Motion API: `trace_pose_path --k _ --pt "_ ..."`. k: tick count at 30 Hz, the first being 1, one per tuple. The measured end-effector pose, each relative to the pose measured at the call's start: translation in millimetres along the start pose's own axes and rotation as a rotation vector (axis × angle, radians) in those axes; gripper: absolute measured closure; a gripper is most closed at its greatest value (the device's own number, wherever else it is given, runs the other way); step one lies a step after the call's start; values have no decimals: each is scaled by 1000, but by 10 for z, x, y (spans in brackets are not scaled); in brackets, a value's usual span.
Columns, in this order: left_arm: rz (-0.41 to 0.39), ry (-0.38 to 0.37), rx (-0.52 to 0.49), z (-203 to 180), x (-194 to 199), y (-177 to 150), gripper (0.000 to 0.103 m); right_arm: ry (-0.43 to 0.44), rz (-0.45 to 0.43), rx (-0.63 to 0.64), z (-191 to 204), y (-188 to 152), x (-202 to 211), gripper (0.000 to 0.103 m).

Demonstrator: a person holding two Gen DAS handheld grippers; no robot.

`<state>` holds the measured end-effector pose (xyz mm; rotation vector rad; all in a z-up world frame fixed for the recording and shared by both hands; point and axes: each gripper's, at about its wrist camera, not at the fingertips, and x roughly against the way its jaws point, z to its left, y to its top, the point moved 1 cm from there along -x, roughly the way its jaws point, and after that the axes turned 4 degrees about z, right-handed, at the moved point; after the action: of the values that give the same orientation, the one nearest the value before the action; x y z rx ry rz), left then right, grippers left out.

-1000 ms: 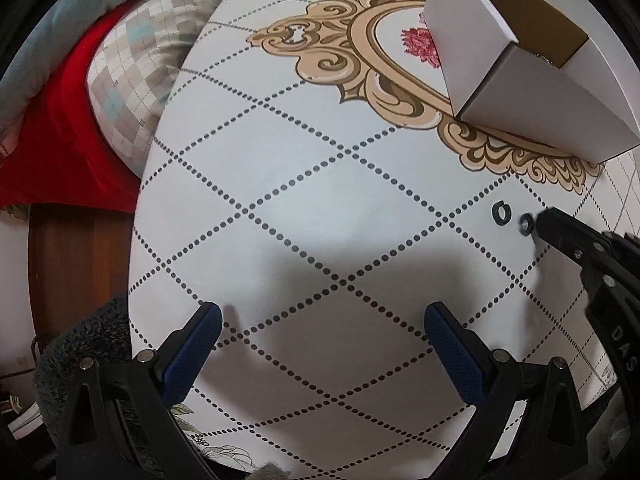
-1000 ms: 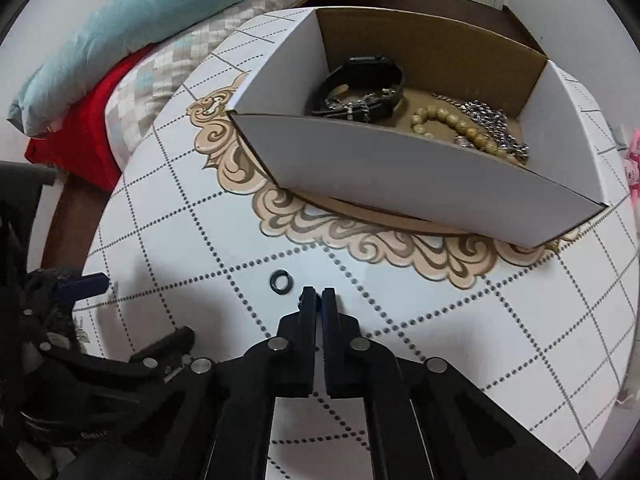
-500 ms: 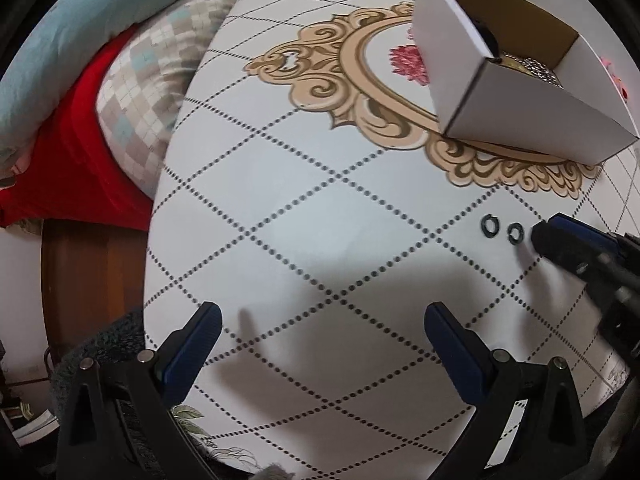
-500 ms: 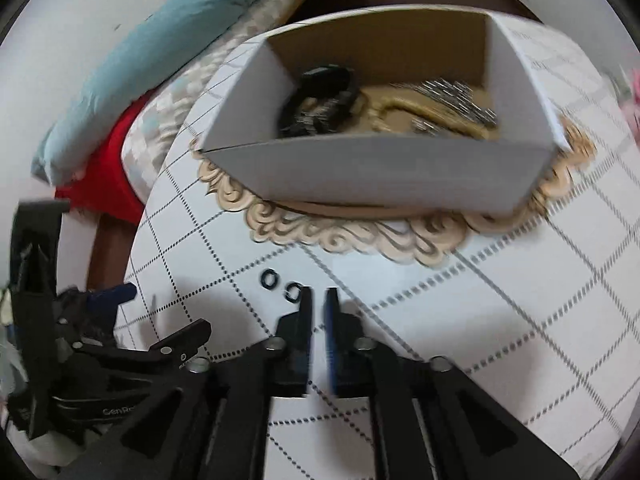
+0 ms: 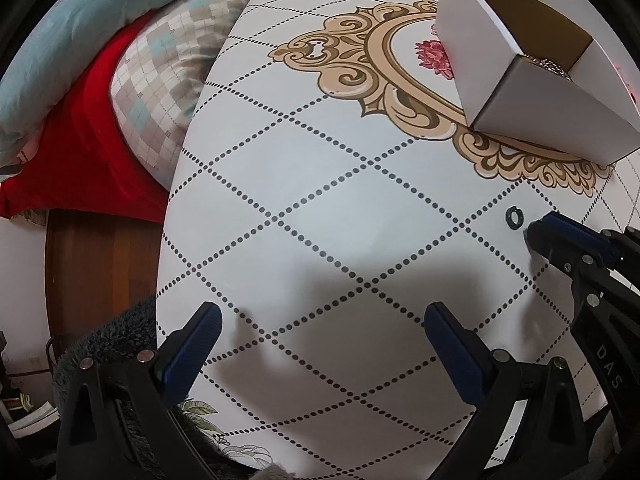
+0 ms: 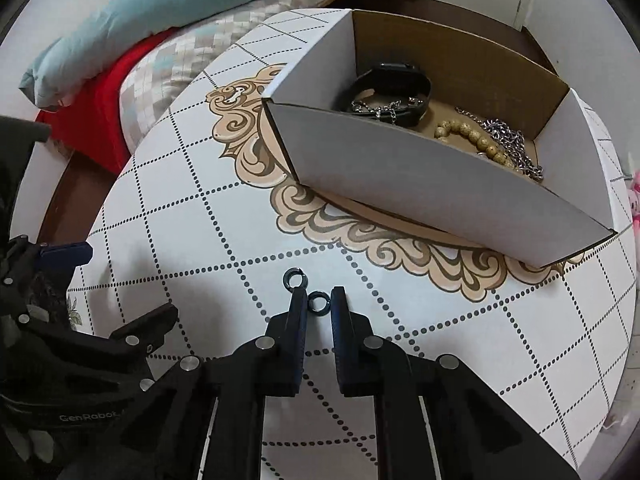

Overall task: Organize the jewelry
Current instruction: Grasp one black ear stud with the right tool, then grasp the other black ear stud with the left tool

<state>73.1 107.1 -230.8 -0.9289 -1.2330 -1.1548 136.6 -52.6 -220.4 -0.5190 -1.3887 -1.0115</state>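
Observation:
Two small dark rings lie on the round table. In the right wrist view one ring [image 6: 319, 303] sits between the fingertips of my right gripper [image 6: 319, 300], whose jaws stand slightly apart around it. The other ring [image 6: 295, 278] lies just beyond the left fingertip; it also shows in the left wrist view [image 5: 515, 216]. The white cardboard box [image 6: 420, 184] holds a black band [image 6: 394, 92], a bead bracelet [image 6: 476, 140] and a silver chain [image 6: 512, 144]. My left gripper [image 5: 320, 332] is open and empty over the table's near part.
The table [image 5: 328, 184] is white with dotted diamonds and a gold ornament [image 5: 360, 68]. A bed with a blue pillow [image 6: 160, 4] and red cloth [image 5: 92, 140] lies beyond the left edge. The box also shows at the upper right in the left wrist view [image 5: 540, 92].
My right gripper has opened a little and moved forward so one ring now lies between its fingertips. The left gripper has stayed open over the table.

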Motion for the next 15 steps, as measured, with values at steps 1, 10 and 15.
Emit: trace_pose_path --k 1,10,15 --pt "-3 -1 -3 -68 52 13 0 4 0 -13 -34 -11 8 91" --pt "-52 -80 -26 -553 217 131 0 3 -52 -265 -910 -394 371 91" --pt "-98 -102 -67 -891 257 201 6 -27 -56 -382 -1351 -638 470 91"
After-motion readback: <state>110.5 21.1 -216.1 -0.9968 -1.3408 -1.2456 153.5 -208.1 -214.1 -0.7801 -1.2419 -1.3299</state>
